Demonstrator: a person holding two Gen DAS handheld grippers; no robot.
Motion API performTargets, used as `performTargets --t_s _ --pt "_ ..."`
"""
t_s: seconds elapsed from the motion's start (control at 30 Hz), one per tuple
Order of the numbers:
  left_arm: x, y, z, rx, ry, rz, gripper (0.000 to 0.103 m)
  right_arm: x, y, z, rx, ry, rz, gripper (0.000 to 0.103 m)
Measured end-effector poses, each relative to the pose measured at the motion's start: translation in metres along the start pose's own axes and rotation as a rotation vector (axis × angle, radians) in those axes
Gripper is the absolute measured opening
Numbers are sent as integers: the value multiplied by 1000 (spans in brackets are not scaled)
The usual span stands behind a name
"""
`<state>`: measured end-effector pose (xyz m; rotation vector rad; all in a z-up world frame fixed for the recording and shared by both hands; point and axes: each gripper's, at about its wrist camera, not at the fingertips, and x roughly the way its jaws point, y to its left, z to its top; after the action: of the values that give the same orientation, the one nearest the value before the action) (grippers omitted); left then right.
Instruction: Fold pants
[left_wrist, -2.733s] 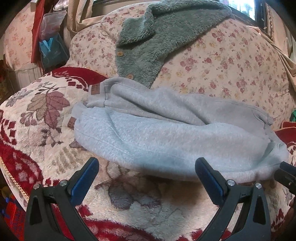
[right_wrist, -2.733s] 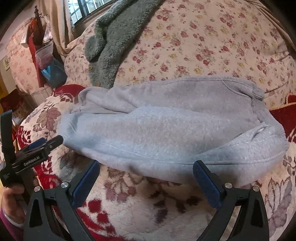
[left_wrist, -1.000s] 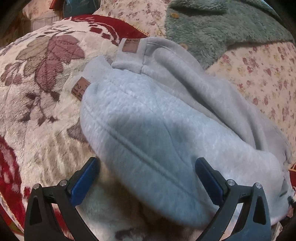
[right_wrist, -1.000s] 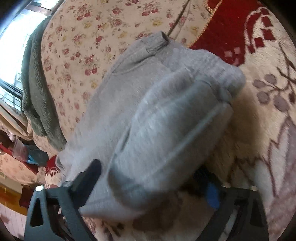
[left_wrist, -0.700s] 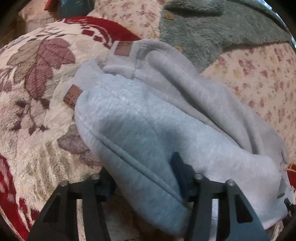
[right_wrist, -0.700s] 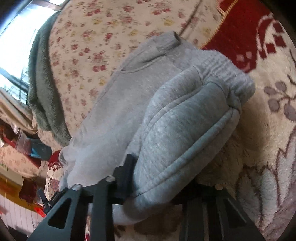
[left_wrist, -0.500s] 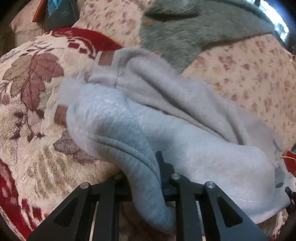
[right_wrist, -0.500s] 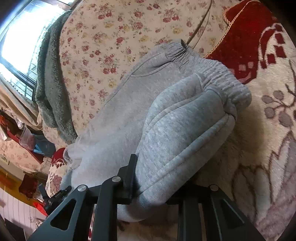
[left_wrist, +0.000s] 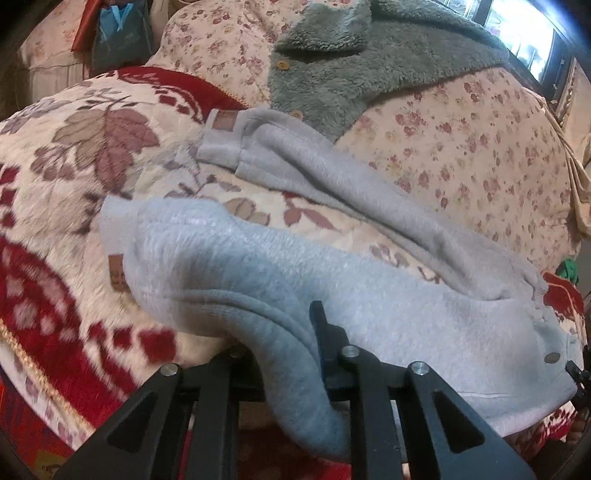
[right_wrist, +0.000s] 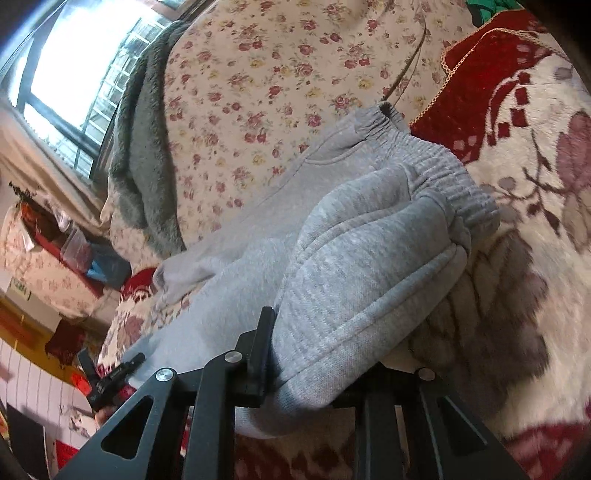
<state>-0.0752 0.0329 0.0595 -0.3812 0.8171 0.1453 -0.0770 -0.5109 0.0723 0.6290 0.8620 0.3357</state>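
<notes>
I count one pair of grey pants (left_wrist: 388, 317) with two legs and two brown patches (left_wrist: 117, 275), one per cuff. I hold two tools: my left tool (left_wrist: 288, 354) and my right tool (right_wrist: 325, 363). One green fleece jacket (left_wrist: 351, 70) shows three wooden buttons (left_wrist: 283, 65). One red-and-cream blanket (left_wrist: 55, 177), one window (right_wrist: 70, 74).

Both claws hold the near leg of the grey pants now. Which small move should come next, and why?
Probably carry the near leg across onto the far leg. The left claw and right claw are both shut on the near leg, and patterned blanket shows between the two legs, so they are not yet stacked.
</notes>
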Motion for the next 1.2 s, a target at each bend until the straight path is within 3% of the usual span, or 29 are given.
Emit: performTargets --t_s 0.1,0.2,0.27,0.33,0.37,0.43,0.5,0.57,0.7,0.83,0.93,1.0,1.03,1.13,1.2 --pt "2 8 -13 -16 30 5 18 -1 -8 -16 11 31 -9 23" --pt "10 19 -24 -72 64 28 31 9 -22 -26 42 77 -48 24" --pt "12 27 -27 -114 70 49 61 16 -29 -32 56 108 -88 27" --pt "8 38 -30 -157 53 28 65 18 -29 -34 35 125 -128 29" --pt "5 42 -30 -172 44 26 73 16 -29 -34 25 129 -137 30" --pt "-2 49 -29 -193 23 81 84 10 -28 -32 0 141 -170 40" --pt "-9 59 -27 -224 5 85 85 0 -28 -29 -16 128 -221 64" --pt "-12 68 -23 -265 5 62 87 -14 -32 -27 -19 108 -229 65" --pt "-13 76 -15 -310 -24 89 88 -35 -37 -21 -4 89 -245 65" --pt "-3 97 -8 -411 -26 45 90 -47 -30 -17 -7 75 -229 65" --pt "-1 112 1 -468 -53 46 90 -63 -8 -9 -72 33 -233 65" --pt "0 113 7 -455 -67 68 90 -72 12 -4 -123 2 -203 65" --pt "2 113 11 -434 -63 74 87 -73 21 -2 -146 -3 -177 65" --pt "8 108 14 -387 -29 41 51 -50 53 -1 -226 31 -102 67" --pt "9 104 14 -345 -27 72 46 -23 70 -7 -257 77 -88 67"
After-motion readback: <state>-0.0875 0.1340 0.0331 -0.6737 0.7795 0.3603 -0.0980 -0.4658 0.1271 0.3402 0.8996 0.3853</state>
